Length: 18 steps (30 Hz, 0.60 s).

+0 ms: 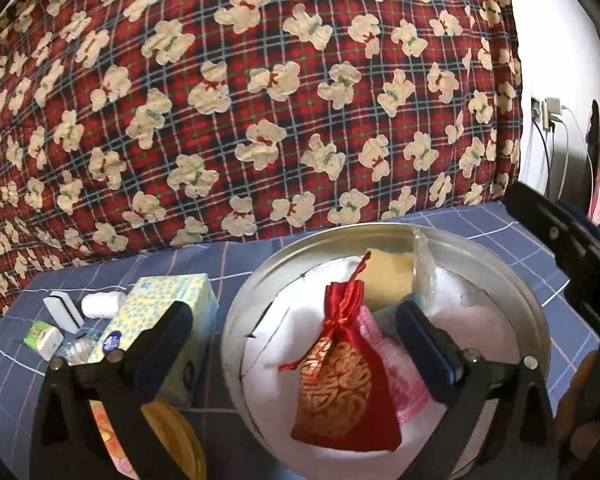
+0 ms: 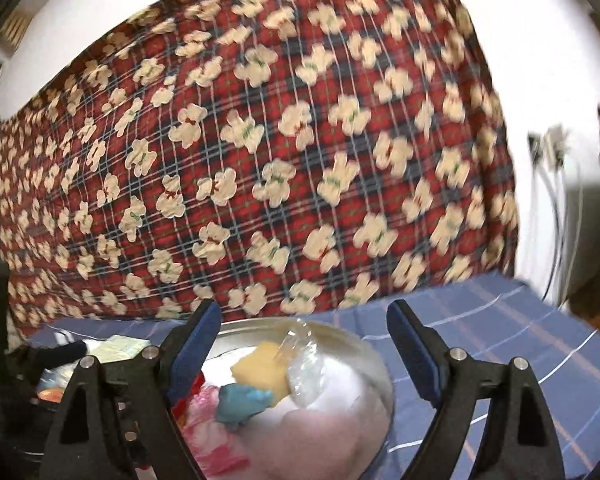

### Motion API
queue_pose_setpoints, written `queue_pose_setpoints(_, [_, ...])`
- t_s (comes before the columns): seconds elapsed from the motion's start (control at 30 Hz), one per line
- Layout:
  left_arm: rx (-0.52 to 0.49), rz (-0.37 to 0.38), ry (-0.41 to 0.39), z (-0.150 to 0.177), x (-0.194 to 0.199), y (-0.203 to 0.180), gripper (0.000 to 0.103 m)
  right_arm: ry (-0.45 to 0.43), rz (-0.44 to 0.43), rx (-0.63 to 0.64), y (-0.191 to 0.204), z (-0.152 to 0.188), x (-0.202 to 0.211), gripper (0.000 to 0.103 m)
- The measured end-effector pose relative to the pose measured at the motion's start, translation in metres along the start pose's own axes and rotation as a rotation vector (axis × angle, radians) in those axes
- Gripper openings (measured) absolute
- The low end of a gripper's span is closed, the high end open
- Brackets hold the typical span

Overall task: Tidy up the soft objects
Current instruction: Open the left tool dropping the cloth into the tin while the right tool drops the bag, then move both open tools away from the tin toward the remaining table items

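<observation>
Soft things sit gathered in the basin for tidiness: red pouch nearest, sponge far; left gripper wide open, empty; right gripper open, empty.

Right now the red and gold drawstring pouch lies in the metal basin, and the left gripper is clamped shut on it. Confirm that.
Not quite. The red and gold drawstring pouch does lie in the metal basin, but the left gripper is not clamped on it: its jaws stand wide open on either side of the pouch without pressing it. The left wrist view shows this.
</observation>
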<state>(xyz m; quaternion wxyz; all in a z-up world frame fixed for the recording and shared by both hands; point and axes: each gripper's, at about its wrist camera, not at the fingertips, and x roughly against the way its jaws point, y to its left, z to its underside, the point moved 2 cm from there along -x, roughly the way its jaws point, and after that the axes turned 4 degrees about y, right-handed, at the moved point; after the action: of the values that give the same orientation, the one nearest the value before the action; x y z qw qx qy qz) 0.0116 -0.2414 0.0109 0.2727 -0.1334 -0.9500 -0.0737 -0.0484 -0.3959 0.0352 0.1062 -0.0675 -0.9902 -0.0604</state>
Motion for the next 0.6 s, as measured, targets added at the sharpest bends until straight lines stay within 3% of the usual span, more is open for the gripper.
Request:
queue_pose_setpoints(0.1, [-0.012,-0.019,-0.036,0.005,0.007,0.002,0.103,-0.028,0.015,0.035,0.005,0.001,0.006,0.087])
queue_pose_setpoints(0.3, [-0.042,-0.051,-0.108,0.013,0.019,0.005,0.103,0.004,0.025,0.007,0.006,0.008,0.012,0.087])
queue_pose_setpoints(0.43, [-0.044,-0.054,-0.113,0.018,0.021,0.007,0.103,0.041,0.035,-0.033,0.008,0.019,0.016,0.087])
queue_pose_setpoints(0.6, [-0.043,-0.048,-0.12,0.023,0.023,0.008,0.103,0.046,0.055,0.023,0.021,0.024,0.021,0.087])
